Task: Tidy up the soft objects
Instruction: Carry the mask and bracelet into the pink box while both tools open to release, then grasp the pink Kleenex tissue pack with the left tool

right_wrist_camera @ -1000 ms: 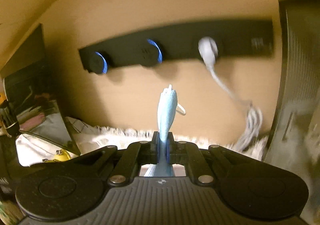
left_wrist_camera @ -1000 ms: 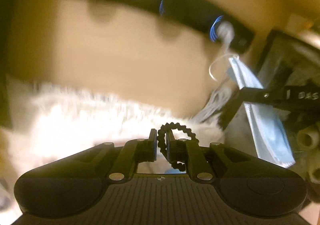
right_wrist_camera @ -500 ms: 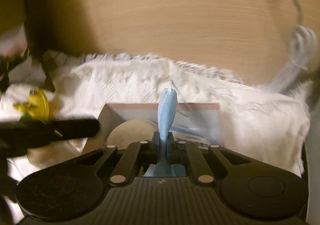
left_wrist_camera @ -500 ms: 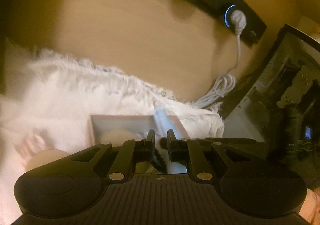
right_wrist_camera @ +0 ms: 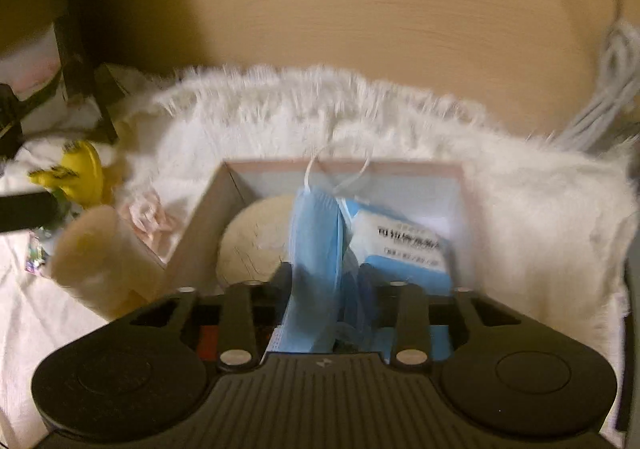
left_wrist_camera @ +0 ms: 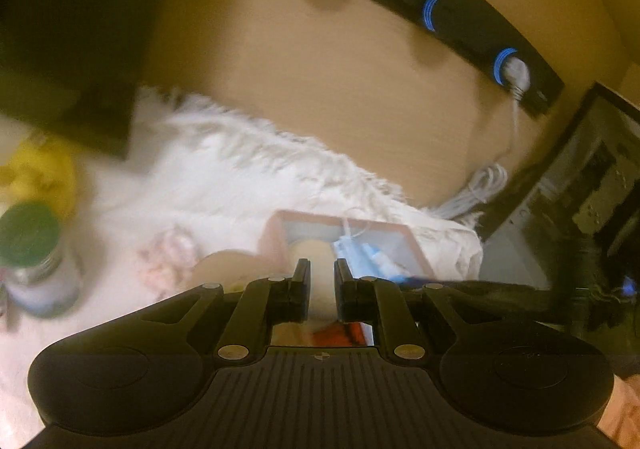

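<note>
**A:** Which step was in hand?

**B:** Dropping the blue face mask (right_wrist_camera: 316,249) into the pink box (right_wrist_camera: 400,169) that sat on the white fluffy rug (right_wrist_camera: 520,209). The right gripper (right_wrist_camera: 326,281) hung over the box's near side, jaws opening, with the mask between them and draped down inside, beside a round cream pad (right_wrist_camera: 256,237) on the left and a blue-and-white packet (right_wrist_camera: 404,245) on the right.

**B:** The mask looked slack, so I'd judge the pads no longer pressed it, though blur makes that uncertain.

**A:** And the next move?

**B:** Likely lifting clear without snagging the ear loops, then fetching another soft item, perhaps the pale pink scrunchie (right_wrist_camera: 146,215) left of the box.

**A:** The left gripper (left_wrist_camera: 320,281)?

**B:** Nearly closed, a narrow gap, holding nothing, just left of the box's near edge.
</note>
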`<action>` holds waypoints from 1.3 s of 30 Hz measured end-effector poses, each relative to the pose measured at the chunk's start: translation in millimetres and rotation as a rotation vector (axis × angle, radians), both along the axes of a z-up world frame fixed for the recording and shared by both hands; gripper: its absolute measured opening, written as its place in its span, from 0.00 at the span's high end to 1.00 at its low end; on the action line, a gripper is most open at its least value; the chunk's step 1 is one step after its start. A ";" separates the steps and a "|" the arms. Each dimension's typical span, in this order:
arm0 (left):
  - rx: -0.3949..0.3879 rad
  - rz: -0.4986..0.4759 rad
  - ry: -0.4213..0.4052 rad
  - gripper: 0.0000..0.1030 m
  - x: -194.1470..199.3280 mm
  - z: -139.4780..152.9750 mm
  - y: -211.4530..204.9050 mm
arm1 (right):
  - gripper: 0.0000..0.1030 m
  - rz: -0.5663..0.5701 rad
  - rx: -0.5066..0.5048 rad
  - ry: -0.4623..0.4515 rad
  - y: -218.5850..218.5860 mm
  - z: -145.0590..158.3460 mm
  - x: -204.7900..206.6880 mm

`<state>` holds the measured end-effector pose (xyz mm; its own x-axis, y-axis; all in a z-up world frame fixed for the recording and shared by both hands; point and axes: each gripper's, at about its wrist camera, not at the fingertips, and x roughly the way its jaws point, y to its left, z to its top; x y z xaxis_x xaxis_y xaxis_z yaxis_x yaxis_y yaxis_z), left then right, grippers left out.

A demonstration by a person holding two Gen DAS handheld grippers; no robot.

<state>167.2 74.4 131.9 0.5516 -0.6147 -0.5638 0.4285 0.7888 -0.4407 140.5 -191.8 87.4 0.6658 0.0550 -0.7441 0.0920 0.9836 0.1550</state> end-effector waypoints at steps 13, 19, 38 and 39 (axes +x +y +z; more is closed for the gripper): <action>0.086 0.217 0.014 0.87 -20.8 -28.0 107.6 | 0.77 0.064 0.003 0.150 20.2 -0.1 -14.6; 0.191 0.328 0.018 0.87 -32.6 -54.4 159.1 | 0.75 0.069 -0.081 0.183 43.0 -16.7 2.4; 0.567 0.183 -0.140 0.80 25.0 -93.7 153.1 | 0.52 0.339 -0.180 -0.101 185.8 65.0 -1.5; 0.575 0.174 -0.153 0.81 24.5 -95.8 150.3 | 0.52 0.355 -0.170 -0.090 193.7 61.0 -1.1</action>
<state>191.7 224.6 36.1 0.7172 -0.1294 -0.6848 0.2968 0.9458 0.1322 139.4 2.0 148.4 0.6904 0.1741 -0.7021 -0.2646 0.9641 -0.0210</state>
